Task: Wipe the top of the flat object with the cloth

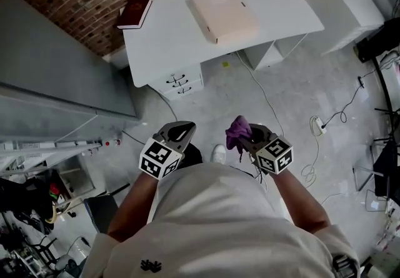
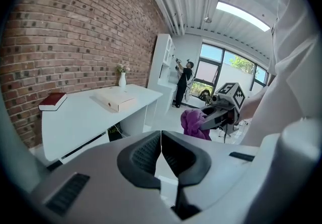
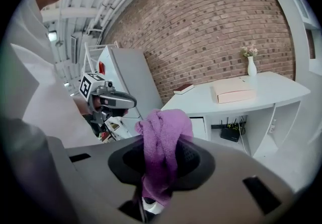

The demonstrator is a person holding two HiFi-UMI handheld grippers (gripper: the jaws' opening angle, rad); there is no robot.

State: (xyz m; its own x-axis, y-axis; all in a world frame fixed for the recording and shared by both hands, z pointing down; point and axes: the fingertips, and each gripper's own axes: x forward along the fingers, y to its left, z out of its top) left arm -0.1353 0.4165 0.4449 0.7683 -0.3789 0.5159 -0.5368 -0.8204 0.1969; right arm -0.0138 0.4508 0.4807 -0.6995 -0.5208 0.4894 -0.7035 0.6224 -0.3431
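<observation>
Right gripper (image 3: 162, 167) squeezes the purple cloth (image 3: 162, 140) by its bunched middle (soft, floppy, surely light). Left gripper (image 2: 161, 155) is pinched closed, empty. Flat box (image 1: 224, 15) lies far off on the white desk (image 1: 159, 39), probably stiff.

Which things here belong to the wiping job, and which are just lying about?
Belong to the job:
purple cloth, clamped in the right gripper
flat pale box on the white desk

Just lying about:
red book
white vase
power strip on the floor
</observation>
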